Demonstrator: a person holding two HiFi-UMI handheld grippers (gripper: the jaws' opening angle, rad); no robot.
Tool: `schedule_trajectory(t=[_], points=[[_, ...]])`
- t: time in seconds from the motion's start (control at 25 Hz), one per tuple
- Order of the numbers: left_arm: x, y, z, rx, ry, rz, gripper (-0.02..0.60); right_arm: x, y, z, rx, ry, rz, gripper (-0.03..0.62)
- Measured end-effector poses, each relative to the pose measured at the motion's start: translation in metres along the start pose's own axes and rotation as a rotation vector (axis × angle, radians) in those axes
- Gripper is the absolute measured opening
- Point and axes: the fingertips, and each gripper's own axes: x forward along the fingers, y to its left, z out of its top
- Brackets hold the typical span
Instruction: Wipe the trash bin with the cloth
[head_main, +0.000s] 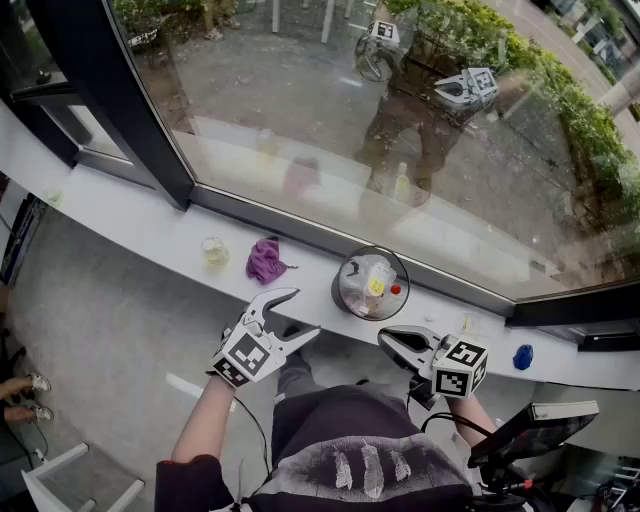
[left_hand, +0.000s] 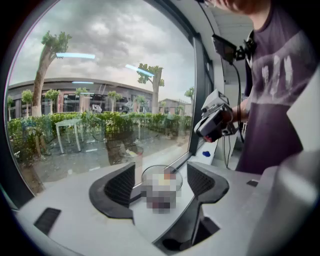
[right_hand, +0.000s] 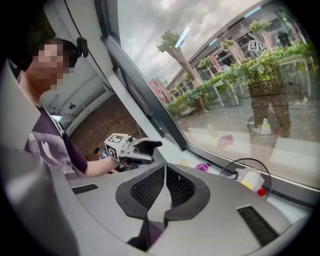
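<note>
The trash bin (head_main: 370, 285) is a small round clear tub with a dark rim. It stands on the white window ledge (head_main: 150, 228) and holds some rubbish. A crumpled purple cloth (head_main: 265, 262) lies on the ledge to the bin's left. My left gripper (head_main: 303, 312) hovers just in front of the ledge, between the cloth and the bin, open and empty. In the left gripper view the bin (left_hand: 161, 186) shows beyond the spread jaws. My right gripper (head_main: 385, 340) is below the bin, off the ledge, shut on nothing. The right gripper view shows the cloth (right_hand: 202, 167) and the bin (right_hand: 251, 179) ahead.
A small glass with yellow contents (head_main: 214, 251) stands left of the cloth. A blue object (head_main: 523, 357) lies at the ledge's right end. The window pane (head_main: 400, 120) rises right behind the ledge. A dark post (head_main: 110, 90) frames it on the left.
</note>
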Motion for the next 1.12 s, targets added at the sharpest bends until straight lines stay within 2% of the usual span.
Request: schedule_trajectory(t=[0.08,0.16,0.24,0.36,0.52,0.68,0.84,0.96,1.0,1.12], points=[[0.007,0.057,-0.038,0.052,0.090,0.038,0.374,0.014,-0.030,0.004,0.004,0.030,-0.082,-0.008],[0.017,0.107,-0.081,0.097,0.209,0.074,0.450,0.020,-0.057,0.004,0.020,0.057,-0.161,-0.008],[0.028,0.144,-0.130,0.137,0.351,0.091,0.497,0.019,-0.079,-0.003,0.043,0.089,-0.237,-0.008],[0.047,0.180,-0.189,0.149,0.502,0.087,0.503,0.015,-0.112,-0.020,0.079,0.149,-0.336,-0.008],[0.079,0.212,-0.248,0.143,0.620,0.068,0.503,0.011,-0.161,-0.054,0.047,0.275,-0.449,-0.008],[0.113,0.241,-0.304,0.087,0.699,0.052,0.503,0.005,-0.217,-0.096,0.078,0.394,-0.525,-0.006],[0.141,0.259,-0.361,0.026,0.797,-0.009,0.503,0.007,-0.280,-0.106,0.133,0.441,-0.602,0.012],[0.160,0.279,-0.403,-0.063,0.821,0.008,0.503,0.025,-0.320,-0.117,0.194,0.466,-0.575,0.171],[0.164,0.284,-0.416,-0.101,0.829,0.018,0.503,0.030,-0.332,-0.120,0.199,0.477,-0.576,0.193],[0.173,0.287,-0.446,-0.181,0.860,0.020,0.501,0.037,-0.360,-0.126,0.249,0.486,-0.593,0.192]])
